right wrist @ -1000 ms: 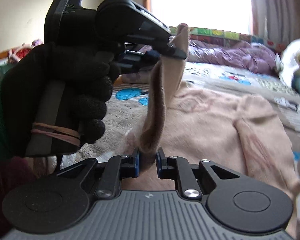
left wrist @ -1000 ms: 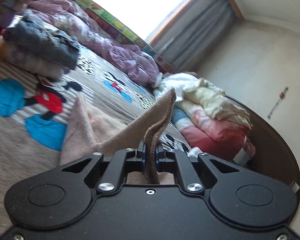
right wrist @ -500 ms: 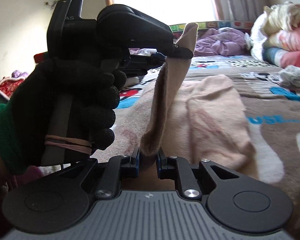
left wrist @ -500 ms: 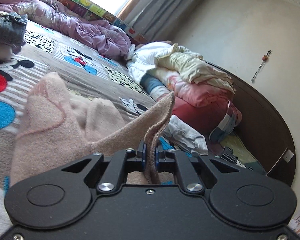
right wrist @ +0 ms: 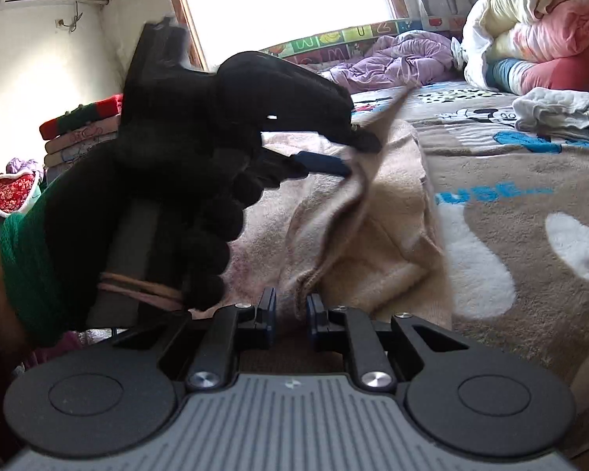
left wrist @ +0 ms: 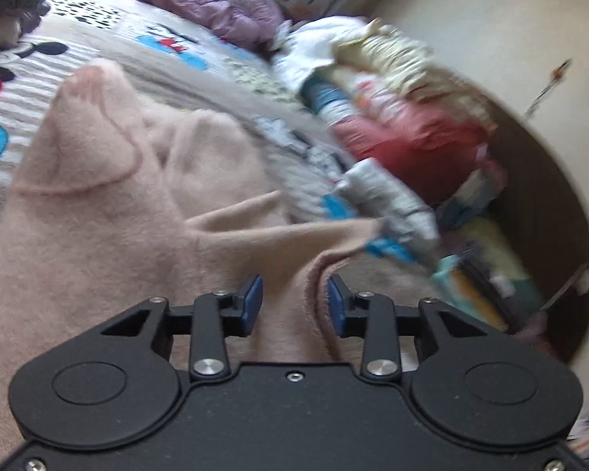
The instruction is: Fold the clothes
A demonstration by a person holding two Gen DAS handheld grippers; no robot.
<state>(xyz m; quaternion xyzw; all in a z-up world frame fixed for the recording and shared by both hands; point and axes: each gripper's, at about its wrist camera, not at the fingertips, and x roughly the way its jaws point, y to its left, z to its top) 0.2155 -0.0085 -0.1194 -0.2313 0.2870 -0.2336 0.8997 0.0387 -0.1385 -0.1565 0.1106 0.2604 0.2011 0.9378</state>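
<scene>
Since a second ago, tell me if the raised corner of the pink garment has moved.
Yes. The corner has sunk from window height towards the blanket, as the left gripper was opening around it.

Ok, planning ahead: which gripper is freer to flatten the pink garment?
Left, probably: the left gripper has just opened its jaws, pink garment loose between them; the right gripper clamps a fold.

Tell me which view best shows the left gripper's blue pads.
The left wrist view: the left gripper faces the camera, both pads apart, pink garment edge loose between them. The right wrist view shows it side-on, dark and blurred.
</scene>
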